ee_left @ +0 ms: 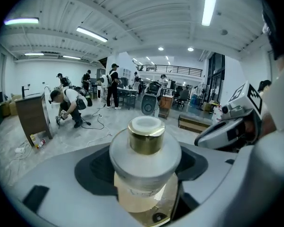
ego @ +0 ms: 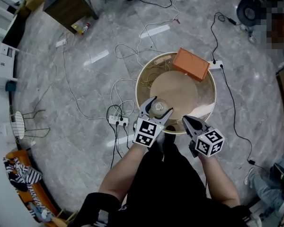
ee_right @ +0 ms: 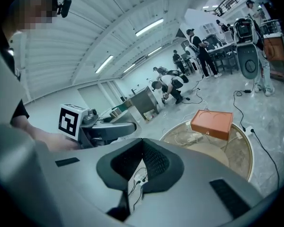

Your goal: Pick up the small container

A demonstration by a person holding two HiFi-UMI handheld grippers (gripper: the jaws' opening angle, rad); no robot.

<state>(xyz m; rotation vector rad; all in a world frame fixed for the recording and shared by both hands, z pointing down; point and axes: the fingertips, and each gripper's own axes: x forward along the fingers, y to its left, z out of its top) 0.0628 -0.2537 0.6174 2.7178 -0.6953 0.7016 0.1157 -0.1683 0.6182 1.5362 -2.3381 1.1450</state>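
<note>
Gold-capped small container (ee_left: 144,148) in left gripper (ego: 157,109) (right gripper (ego: 189,121) closed, empty)

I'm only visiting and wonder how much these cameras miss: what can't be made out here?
- Small container: label too faint to read in the left gripper view; the left gripper covers its base.
- Orange box: closed, contents unseen, head and right gripper views.
- Table: its support hidden under the round top, head view.
- Crouching person: too small in the left gripper view to tell what the hands work on.
</note>
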